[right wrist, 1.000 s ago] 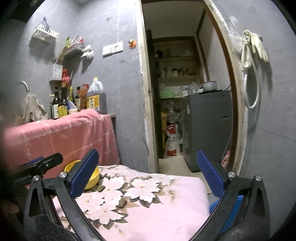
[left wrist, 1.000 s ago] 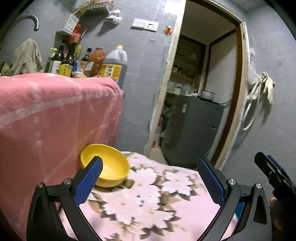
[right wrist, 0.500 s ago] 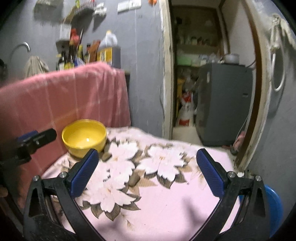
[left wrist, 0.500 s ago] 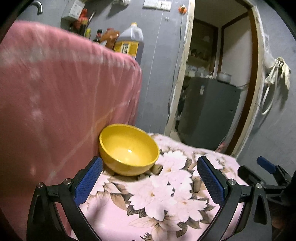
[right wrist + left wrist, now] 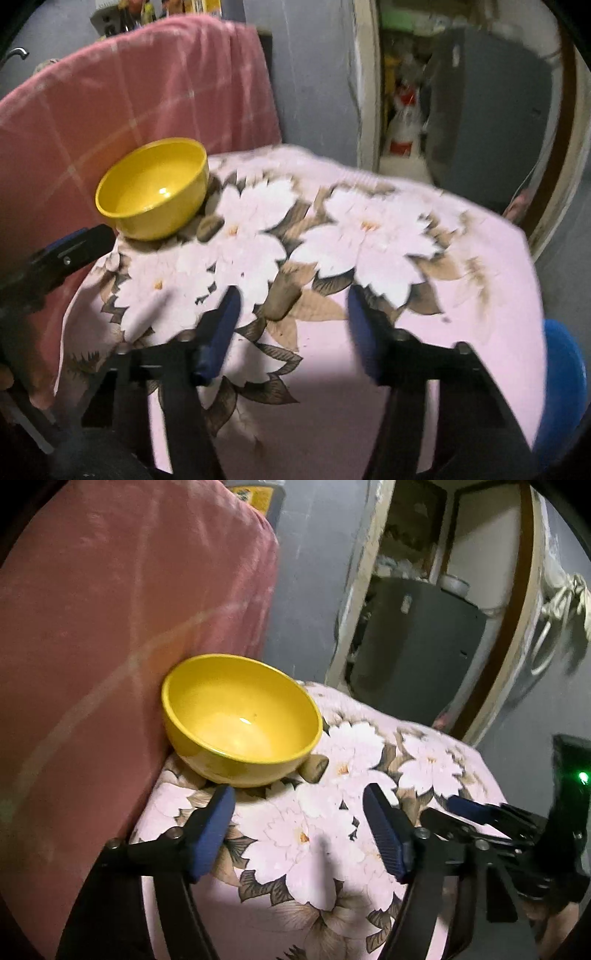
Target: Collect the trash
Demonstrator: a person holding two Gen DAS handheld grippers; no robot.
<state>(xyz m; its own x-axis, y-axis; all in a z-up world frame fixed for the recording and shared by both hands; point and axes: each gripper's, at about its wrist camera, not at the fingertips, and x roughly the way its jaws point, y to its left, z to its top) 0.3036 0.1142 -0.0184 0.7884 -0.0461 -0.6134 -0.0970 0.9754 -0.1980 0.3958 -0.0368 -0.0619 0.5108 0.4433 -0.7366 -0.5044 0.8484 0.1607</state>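
Grey walls and an open doorway (image 5: 436,602) frame a small table covered by a pink floral cloth (image 5: 369,229), with a dark grey cabinet (image 5: 413,646) visible through the doorway. At the table's far left corner stands a yellow bowl (image 5: 240,720), upright and with nothing visible inside, its side touching a pink checked cloth (image 5: 129,609) that hangs over something taller beside the table. Just beside the bowl's base lies a small brownish lump (image 5: 314,770) on the cloth; whether it is a scrap of trash or part of the leaf print I cannot tell. The left gripper (image 5: 299,808) hovers over the cloth just in front of the bowl; its jaws have just been closing, yet they stand partly apart with only bare cloth between them. The right gripper (image 5: 291,314) hangs over the middle of the table in a blurred view, its jaws likewise just narrowed and holding nothing. A blue rounded object (image 5: 565,387) shows past the table's right edge.
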